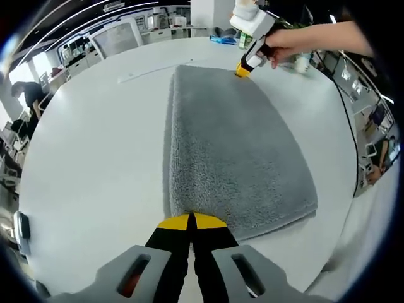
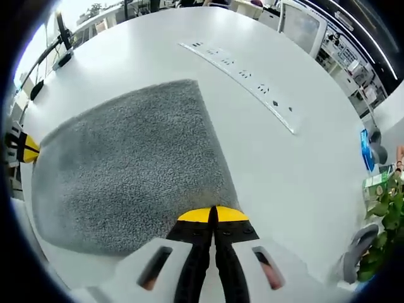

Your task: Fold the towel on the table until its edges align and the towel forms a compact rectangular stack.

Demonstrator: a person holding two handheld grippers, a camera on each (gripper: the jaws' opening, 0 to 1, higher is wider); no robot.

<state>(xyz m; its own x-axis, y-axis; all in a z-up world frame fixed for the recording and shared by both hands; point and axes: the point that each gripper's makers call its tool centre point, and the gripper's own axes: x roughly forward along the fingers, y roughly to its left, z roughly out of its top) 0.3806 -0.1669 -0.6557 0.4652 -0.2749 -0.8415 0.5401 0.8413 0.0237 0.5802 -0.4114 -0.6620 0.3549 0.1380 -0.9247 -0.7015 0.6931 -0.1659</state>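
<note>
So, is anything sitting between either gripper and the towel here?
Nothing visible. The left gripper has its shut jaws at the near edge of the grey towel, and the right gripper sits shut at the opposite edge. The white table around the towel is bare nearby.

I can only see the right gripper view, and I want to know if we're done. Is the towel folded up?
Observer: The left gripper view shows the towel with layers stacked along one long side.
Operator: What's the other gripper doing?
Observer: The left gripper has its jaws shut at the towel's near edge.
Operator: Who's holding mine?
Observer: A hand grips the right gripper at the towel's far corner.
</note>
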